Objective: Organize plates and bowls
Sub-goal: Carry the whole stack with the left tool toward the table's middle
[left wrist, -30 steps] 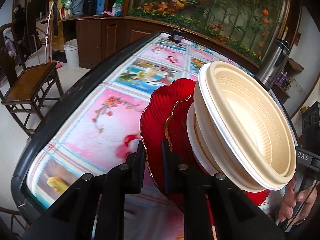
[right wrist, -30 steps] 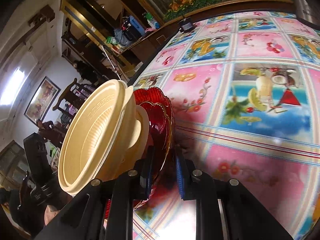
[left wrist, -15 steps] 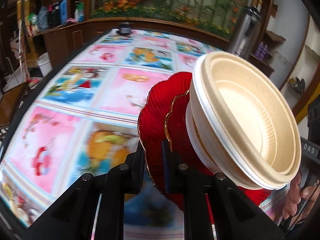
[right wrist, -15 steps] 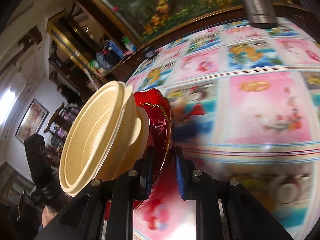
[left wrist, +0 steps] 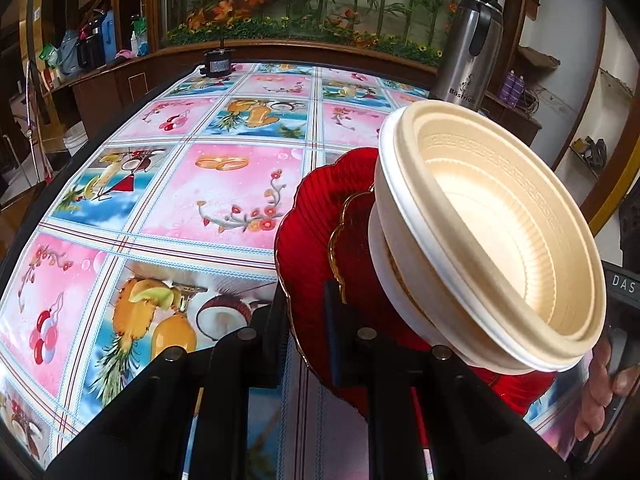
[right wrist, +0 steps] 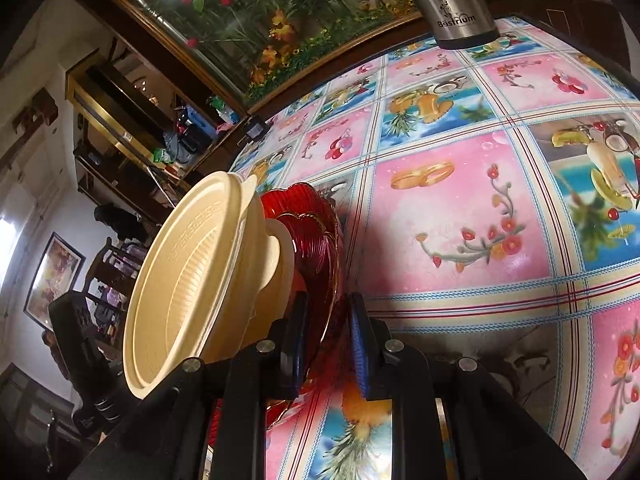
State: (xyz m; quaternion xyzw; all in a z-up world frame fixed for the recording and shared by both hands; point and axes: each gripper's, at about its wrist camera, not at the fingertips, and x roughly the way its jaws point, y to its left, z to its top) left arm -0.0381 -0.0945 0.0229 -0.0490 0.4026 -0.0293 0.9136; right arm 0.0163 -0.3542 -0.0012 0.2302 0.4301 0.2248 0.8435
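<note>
gripping opposite edges of one red plate (left wrist: 316, 240), both tools carry the stack above the surface (left wrist: 224, 184) with its patterned fruit-and-flower cloth. the left gripper (left wrist: 306, 320) has its fingers (left wrist: 332, 320) clenched on the plate's scalloped rim, one finger on each face. the right gripper (right wrist: 326, 332) pinches the far rim of the same plate (right wrist: 320, 248) between blue-padded fingers (right wrist: 358, 344). a smaller red plate with a gold edge (left wrist: 352, 232) sits on the big one, and cream bowls (left wrist: 500, 240) nest on top, seen tilted in both views (right wrist: 188, 276). a steel flask (left wrist: 468, 48) stands upright at the far edge of the surface. a small black box (left wrist: 218, 64) sits at the far left end. whether the plate touches the cloth cannot be told.
</note>
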